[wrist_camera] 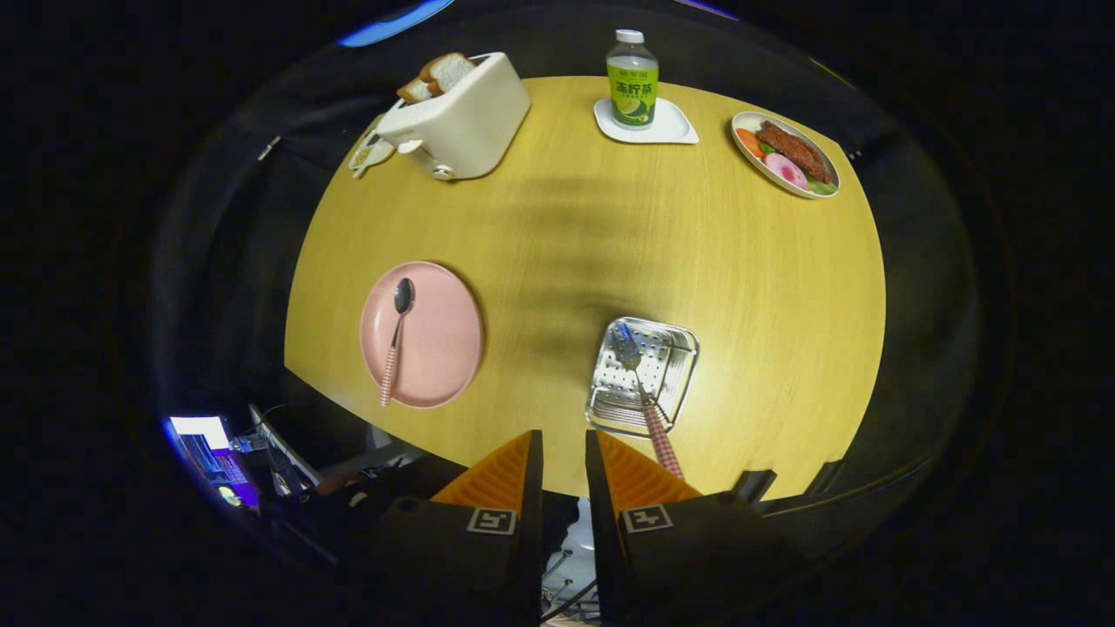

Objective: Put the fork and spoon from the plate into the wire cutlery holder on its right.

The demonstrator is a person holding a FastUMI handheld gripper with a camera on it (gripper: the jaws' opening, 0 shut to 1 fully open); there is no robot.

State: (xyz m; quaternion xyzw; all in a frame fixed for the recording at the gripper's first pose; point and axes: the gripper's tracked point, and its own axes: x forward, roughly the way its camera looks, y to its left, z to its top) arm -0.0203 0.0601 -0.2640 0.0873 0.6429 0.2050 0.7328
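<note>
The gripper hangs above the near edge of a round desk with a smooth, pale wood-grain top; its two ridged, wedge-shaped fingers stand a narrow gap apart with nothing between them. Just ahead of the fingers, near that edge, sits the cutlery holder, a shiny rectangular metal basket with perforated floor and wire-like walls. The fork lies slanted in it, tines toward the far corner of the basket and its red-and-white checked handle sticking out over the near rim beside the right finger. To the left of the holder, near the desk's left edge, is a round, matte pink plate, and the spoon lies on it, glossy bowl toward the far side, checked handle reaching past the near rim. Along the far edge stand a cream, boxy toaster with slices of bread in its slots, a plastic bottle on a white square coaster, and an oval dish of food.
</note>
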